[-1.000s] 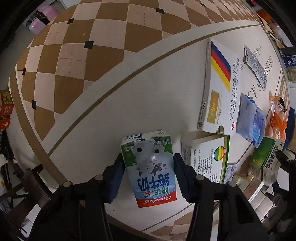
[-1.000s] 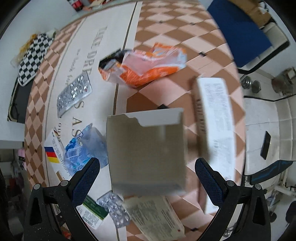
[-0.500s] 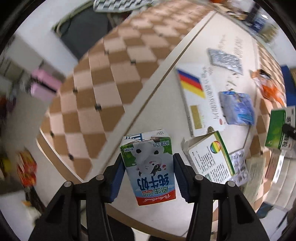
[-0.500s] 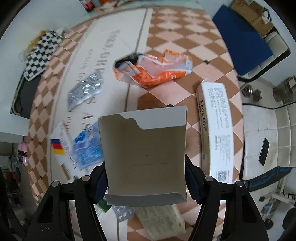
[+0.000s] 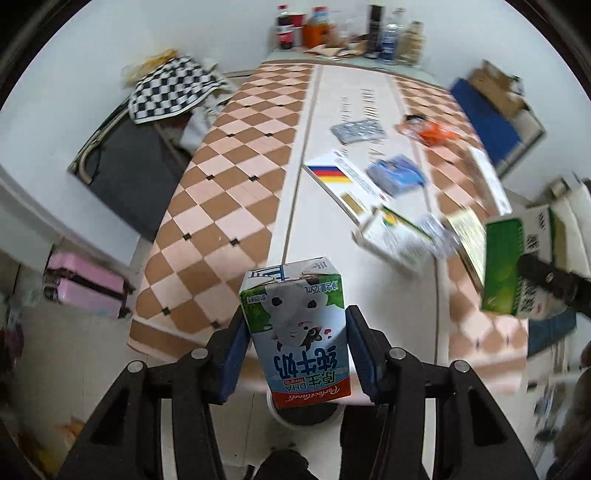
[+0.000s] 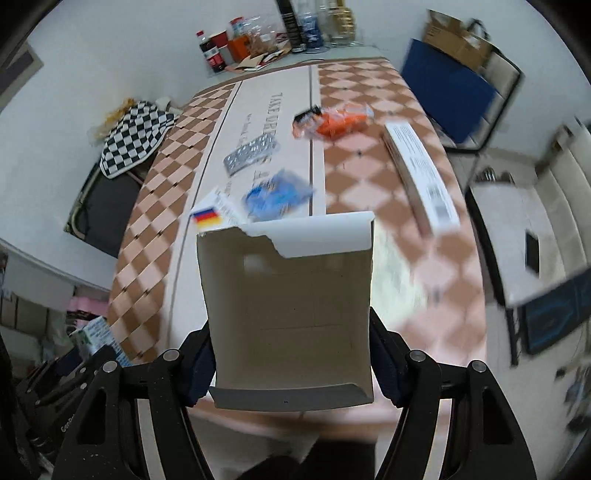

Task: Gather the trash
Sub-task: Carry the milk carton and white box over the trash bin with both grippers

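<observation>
1. Your bench [image 5: 236, 192] is the biggest thing in view: a long top with a brown-and-pink checked pattern and a white strip down its middle, seen from above by both wrist cameras.
2. Trash lies scattered on it: a long white carton [image 6: 421, 173] near the right edge, a white box with a black-red-yellow stripe [image 5: 343, 181], an orange wrapper [image 6: 332, 122], a blue plastic packet [image 6: 275, 195], a silver blister sheet [image 6: 251, 153], and an open box with a rainbow mark [image 5: 395, 236], which is blurred.
3. Your right gripper [image 6: 291, 365] is raised over the bench with its jaws clamped on an opened cardboard box [image 6: 288, 306]; they have just been closing onto it. You see its brown inside and torn flap from the right wrist view, and its green printed face [image 5: 509, 266] from the left wrist view.
4. Your left gripper [image 5: 295, 354] has its jaws clamped on the sides of a small milk carton [image 5: 299, 332] with a cartoon animal on its front, held clear above the near end of the bench.
5. Bottles [image 5: 332, 29] stand at the far end of the bench.
</observation>
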The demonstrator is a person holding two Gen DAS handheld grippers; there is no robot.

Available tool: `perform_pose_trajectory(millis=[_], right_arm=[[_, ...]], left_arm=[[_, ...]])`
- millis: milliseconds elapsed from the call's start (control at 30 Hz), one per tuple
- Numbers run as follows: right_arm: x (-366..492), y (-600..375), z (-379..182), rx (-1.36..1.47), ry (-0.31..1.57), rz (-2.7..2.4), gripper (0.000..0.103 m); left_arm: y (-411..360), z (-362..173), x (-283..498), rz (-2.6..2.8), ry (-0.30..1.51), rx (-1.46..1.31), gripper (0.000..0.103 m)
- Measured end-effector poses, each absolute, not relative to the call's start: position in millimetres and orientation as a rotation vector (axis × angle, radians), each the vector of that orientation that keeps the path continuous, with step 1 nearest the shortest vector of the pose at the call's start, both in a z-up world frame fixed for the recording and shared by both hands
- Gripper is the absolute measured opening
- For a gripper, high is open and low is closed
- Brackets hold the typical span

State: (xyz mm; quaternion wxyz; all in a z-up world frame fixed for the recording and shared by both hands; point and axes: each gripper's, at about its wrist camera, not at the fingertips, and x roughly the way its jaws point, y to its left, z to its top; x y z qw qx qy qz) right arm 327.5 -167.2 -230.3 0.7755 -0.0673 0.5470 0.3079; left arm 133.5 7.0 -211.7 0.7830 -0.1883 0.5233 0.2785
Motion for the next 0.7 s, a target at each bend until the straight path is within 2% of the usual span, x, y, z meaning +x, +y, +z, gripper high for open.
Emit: perform_pose_trajectory(millis=[200,333,533,700], right_arm=[[212,-228,-249,-0.023,1.24,0.605,0.072],[155,-256,-282,-0.005,1.324,0.576,0.072],[112,-289,-373,-0.008,1.485,0.511,0.072],[99,-299,-485,0.012,1.599,0.479,0.072]], left_arm=[[-22,-216,73,0.472,1.16,-0.376,0.048],[-43,-249,44,0.41,1.222,-0.391,0.048],[-64,-339,23,0.361,1.333,-0.469,0.048],[-65,-450,20,0.343,1.421,-0.563,0.048]])
